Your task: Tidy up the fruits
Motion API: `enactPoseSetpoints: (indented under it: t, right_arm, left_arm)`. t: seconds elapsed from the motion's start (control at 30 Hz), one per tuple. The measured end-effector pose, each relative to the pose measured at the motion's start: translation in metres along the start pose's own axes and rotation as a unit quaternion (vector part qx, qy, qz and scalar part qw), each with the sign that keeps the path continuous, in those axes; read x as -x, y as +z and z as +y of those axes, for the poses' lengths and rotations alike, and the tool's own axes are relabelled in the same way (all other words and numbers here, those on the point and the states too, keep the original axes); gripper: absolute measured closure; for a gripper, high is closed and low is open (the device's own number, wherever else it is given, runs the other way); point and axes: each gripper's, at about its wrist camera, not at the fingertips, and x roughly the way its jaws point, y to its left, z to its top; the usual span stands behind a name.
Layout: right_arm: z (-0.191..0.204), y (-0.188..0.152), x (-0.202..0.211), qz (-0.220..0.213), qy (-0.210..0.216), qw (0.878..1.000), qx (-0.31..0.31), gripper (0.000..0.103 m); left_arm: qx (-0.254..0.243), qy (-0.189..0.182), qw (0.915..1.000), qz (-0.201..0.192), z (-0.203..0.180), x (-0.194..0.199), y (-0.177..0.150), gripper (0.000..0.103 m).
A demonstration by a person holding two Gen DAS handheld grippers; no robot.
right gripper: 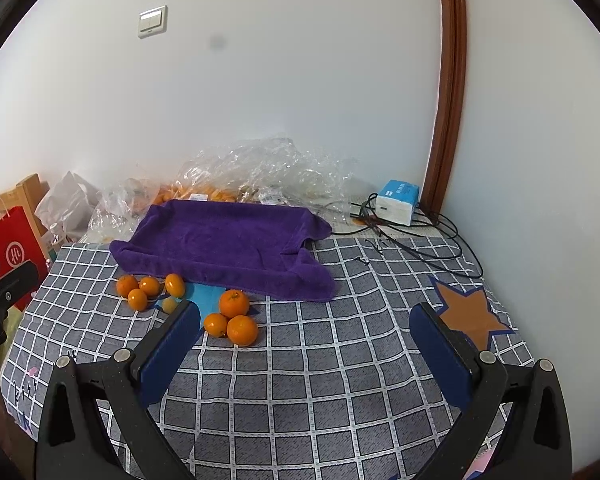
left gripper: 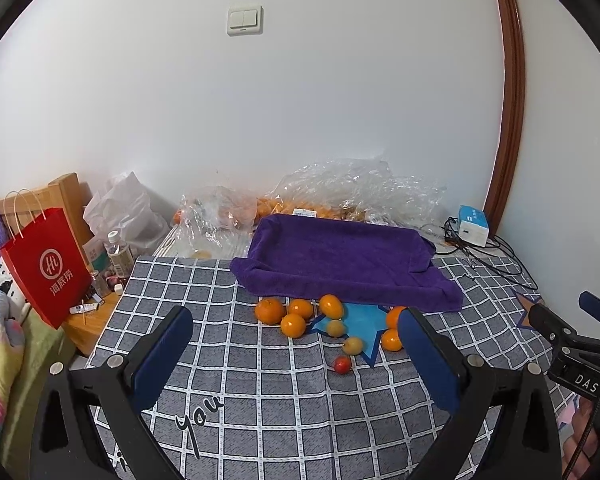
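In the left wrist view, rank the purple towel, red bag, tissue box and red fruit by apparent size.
1. purple towel
2. red bag
3. tissue box, though it sits farther back
4. red fruit

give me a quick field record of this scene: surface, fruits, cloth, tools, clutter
surface: grey checked cover with star prints
fruits: oranges, two yellowish small fruits, one small red fruit, all loose in front of the towel
cloth: purple towel, edges raised like a tray, nothing on it
tools: left tool open, empty; right tool open, empty
clutter: clear plastic bags, red paper bag, tissue pack, cables
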Motion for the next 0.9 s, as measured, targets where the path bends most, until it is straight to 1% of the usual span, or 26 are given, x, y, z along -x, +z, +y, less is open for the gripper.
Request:
enactPoseSetpoints:
  t: [0.9]
  right_arm:
    - [0.0062, -0.0005, 0.0031, -0.005, 0.005, 1.000, 0.005, 0.000]
  left_arm:
    - [0.009, -0.002, 1.0000, -0.001, 0.0030, 0.0027, -0.0006, 0.000]
